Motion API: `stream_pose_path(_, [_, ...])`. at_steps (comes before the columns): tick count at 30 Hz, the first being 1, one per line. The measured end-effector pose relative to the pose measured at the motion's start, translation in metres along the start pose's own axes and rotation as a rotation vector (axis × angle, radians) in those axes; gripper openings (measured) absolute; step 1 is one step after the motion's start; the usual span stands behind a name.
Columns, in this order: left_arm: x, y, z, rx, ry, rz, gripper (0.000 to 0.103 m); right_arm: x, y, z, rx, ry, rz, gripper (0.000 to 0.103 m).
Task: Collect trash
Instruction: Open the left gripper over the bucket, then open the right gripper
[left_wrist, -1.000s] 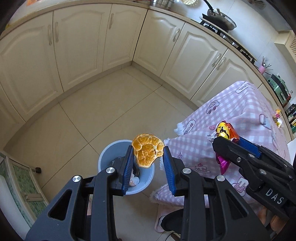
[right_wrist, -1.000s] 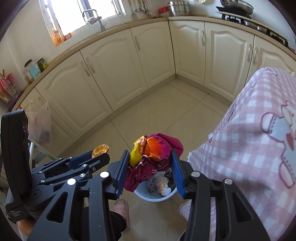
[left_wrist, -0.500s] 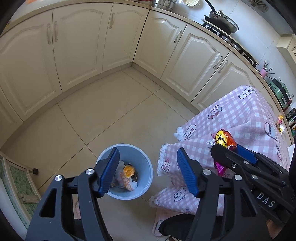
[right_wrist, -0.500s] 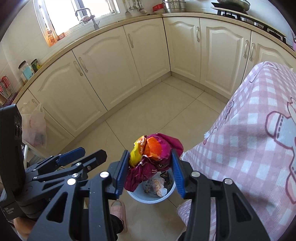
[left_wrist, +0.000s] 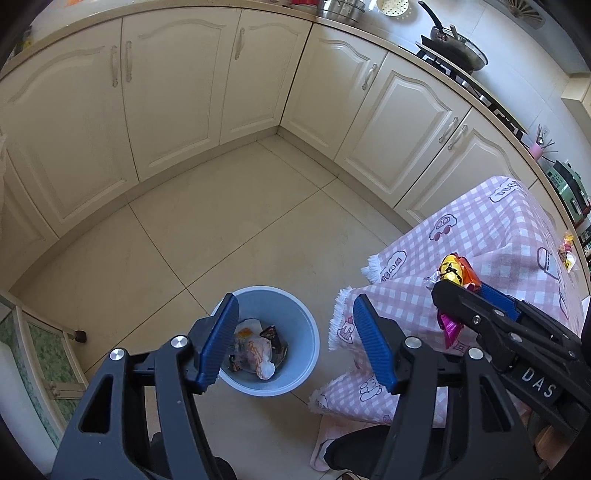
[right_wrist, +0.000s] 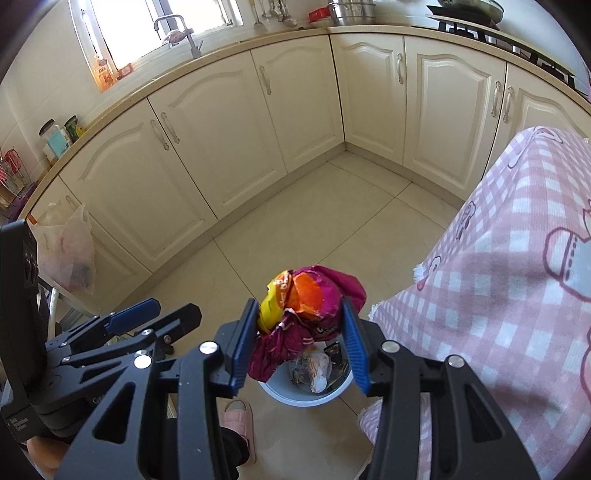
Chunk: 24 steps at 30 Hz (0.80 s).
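A light blue bin (left_wrist: 271, 290) stands on the floor with wrappers and scraps (left_wrist: 255, 350) inside. My left gripper (left_wrist: 294, 300) hovers above it, open, with nothing between its blue pads. My right gripper (right_wrist: 299, 306) is shut on a crumpled magenta, orange and yellow snack wrapper (right_wrist: 314, 295), held above the bin (right_wrist: 295, 398). In the left wrist view that wrapper (left_wrist: 456, 271) and the right gripper (left_wrist: 465, 290) show beside the table corner. In the right wrist view the left gripper (right_wrist: 177, 309) sits at the lower left, open.
A table under a pink checked cloth (left_wrist: 480, 236) stands right of the bin, its fringe close to the rim. Small wrappers (left_wrist: 567, 251) lie at its far edge. Cream cabinets (left_wrist: 177, 92) line the walls. A pink slipper (right_wrist: 238, 413) and a hanging plastic bag (right_wrist: 66, 254) are nearby.
The left gripper's jaws opened and the orange peel it held dropped into the bin. The right gripper kept still with the wrapper in it.
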<state>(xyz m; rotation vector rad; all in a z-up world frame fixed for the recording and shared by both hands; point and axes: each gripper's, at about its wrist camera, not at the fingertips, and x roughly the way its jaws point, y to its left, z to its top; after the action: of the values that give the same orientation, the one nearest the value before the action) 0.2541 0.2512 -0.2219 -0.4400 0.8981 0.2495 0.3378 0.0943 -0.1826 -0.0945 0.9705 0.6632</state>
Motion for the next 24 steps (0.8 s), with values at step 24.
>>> stream_pose_path(24, [-0.041, -0.039, 0.013, 0.058, -0.077, -0.032, 0.062, -0.068, -0.021, 0.026, 0.033, -0.172, -0.016, 0.056])
